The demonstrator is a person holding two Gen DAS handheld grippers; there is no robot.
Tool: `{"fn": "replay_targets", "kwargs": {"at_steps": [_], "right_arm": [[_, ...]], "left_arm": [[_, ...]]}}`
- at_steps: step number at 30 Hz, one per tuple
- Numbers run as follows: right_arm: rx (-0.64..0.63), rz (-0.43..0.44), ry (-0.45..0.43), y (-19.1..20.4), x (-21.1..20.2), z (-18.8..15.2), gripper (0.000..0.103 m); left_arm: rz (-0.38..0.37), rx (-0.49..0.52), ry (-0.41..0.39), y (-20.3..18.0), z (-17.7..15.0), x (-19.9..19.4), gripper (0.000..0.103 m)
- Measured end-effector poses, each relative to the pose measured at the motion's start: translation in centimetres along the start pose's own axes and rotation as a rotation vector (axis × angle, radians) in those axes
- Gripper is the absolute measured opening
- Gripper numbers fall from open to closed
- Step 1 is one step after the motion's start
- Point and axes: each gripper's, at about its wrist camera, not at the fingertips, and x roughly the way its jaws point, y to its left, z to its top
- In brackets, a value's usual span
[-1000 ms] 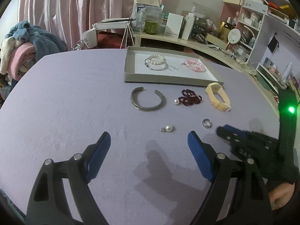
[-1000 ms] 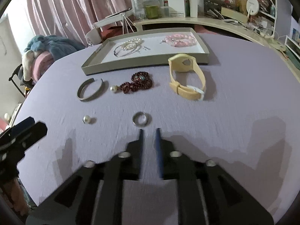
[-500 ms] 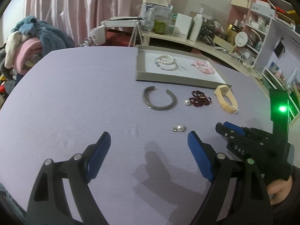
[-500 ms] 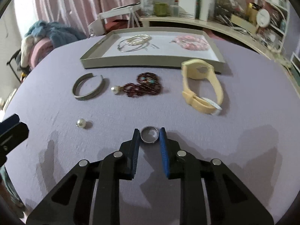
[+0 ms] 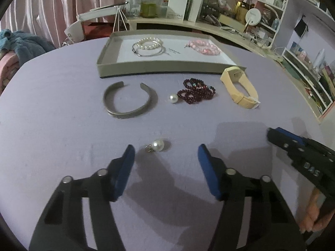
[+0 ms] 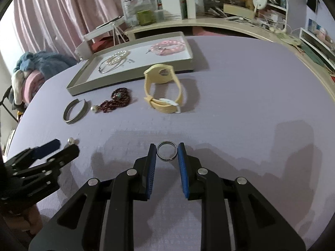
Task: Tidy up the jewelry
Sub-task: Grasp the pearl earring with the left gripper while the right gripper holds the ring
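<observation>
My left gripper [image 5: 166, 153] points down at the purple table, and its jaws are closing. A pearl pendant [image 5: 157, 145] lies just ahead of and between the blue pads, untouched. My right gripper [image 6: 166, 148] is shut on a silver ring [image 6: 166, 151], pinched between its fingertips. In the left wrist view the right gripper [image 5: 272, 133] shows at the right edge. A grey tray [image 5: 167, 69] at the back holds a pearl bracelet [image 5: 149, 44] and a pink bead bracelet [image 5: 206, 47].
In front of the tray lie a silver cuff [image 5: 129, 113], a loose pearl [image 5: 173, 98], dark red beads [image 5: 195, 93] and a yellow watch band [image 5: 238, 92]. Behind the table are a cluttered shelf, curtains and a pile of clothes on the left.
The left gripper came forward and down to the pearl pendant, and its jaws narrowed. The right gripper moved up to the ring, took it between its pads and shifted with it.
</observation>
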Motion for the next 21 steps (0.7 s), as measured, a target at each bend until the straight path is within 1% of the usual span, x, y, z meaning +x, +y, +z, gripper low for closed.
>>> {"fn": "replay_targets", "kwargs": {"at_steps": [4,7,9,10,11,15,21], "right_arm": [[0.013,0.004,-0.002,-0.4,-0.1,0.2,0.022],[0.014,0.013,-0.002,-0.3,-0.2,0.3,0.022],[0.012,0.019,-0.003,-0.3,-0.3,0.4,0.022],[0.009,0.024,-0.003,-0.2,-0.3,0.4,0.022],[0.008,0.027,-0.004,-0.1,-0.3,0.5,0.022],[-0.003,0.042,-0.008,0.3,-0.4,0.6,0.022],[-0.008,0.073,-0.038,0.9,-1.3,1.4,0.022]], "left_arm": [[0.024,0.011,-0.016,-0.2,0.2,0.5,0.054],[0.042,0.009,-0.026,-0.2,0.3,0.6,0.048],[0.055,0.010,-0.035,-0.2,0.2,0.5,0.029],[0.058,0.015,-0.038,-0.1,0.3,0.5,0.023],[0.054,0.020,-0.041,0.0,0.2,0.5,0.020],[0.020,0.005,-0.048,0.8,0.2,0.3,0.019],[0.021,-0.015,-0.086,2.2,0.4,-1.6,0.019]]}}
